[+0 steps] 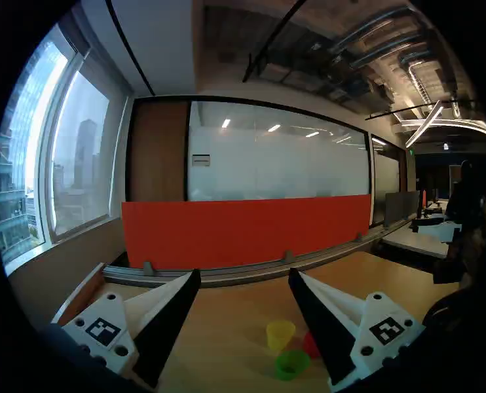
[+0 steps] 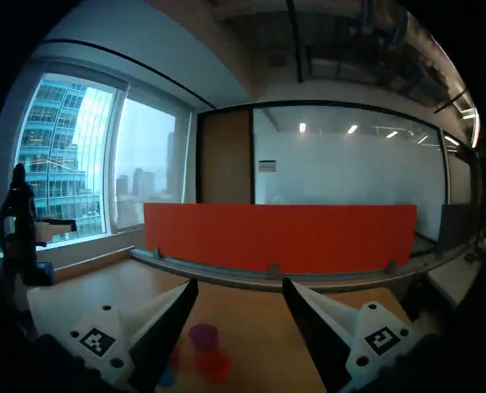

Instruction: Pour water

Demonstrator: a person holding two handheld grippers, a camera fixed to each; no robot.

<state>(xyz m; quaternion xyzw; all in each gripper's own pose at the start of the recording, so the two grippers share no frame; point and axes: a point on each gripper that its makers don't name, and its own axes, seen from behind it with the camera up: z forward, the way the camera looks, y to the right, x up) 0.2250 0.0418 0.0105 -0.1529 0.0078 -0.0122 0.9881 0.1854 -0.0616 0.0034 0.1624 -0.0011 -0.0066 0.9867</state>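
Observation:
In the left gripper view, a yellow cup (image 1: 280,335), a green cup (image 1: 291,363) and part of a red cup (image 1: 310,345) stand close together on the wooden table (image 1: 236,314), low between the fingers. My left gripper (image 1: 243,281) hovers above them, open and holding nothing. In the right gripper view, a purple cup (image 2: 204,336), a red cup (image 2: 213,363) and a sliver of a blue cup (image 2: 167,376) stand on the table (image 2: 256,321). My right gripper (image 2: 240,288) is open above them with nothing between its fingers.
An orange divider panel (image 1: 243,229) on a metal rail runs along the table's far edge, with a frosted glass wall behind. Large windows (image 2: 66,177) lie to the left. A dark stand (image 2: 23,229) sits at the left of the right gripper view. More desks (image 1: 426,239) stretch off to the right.

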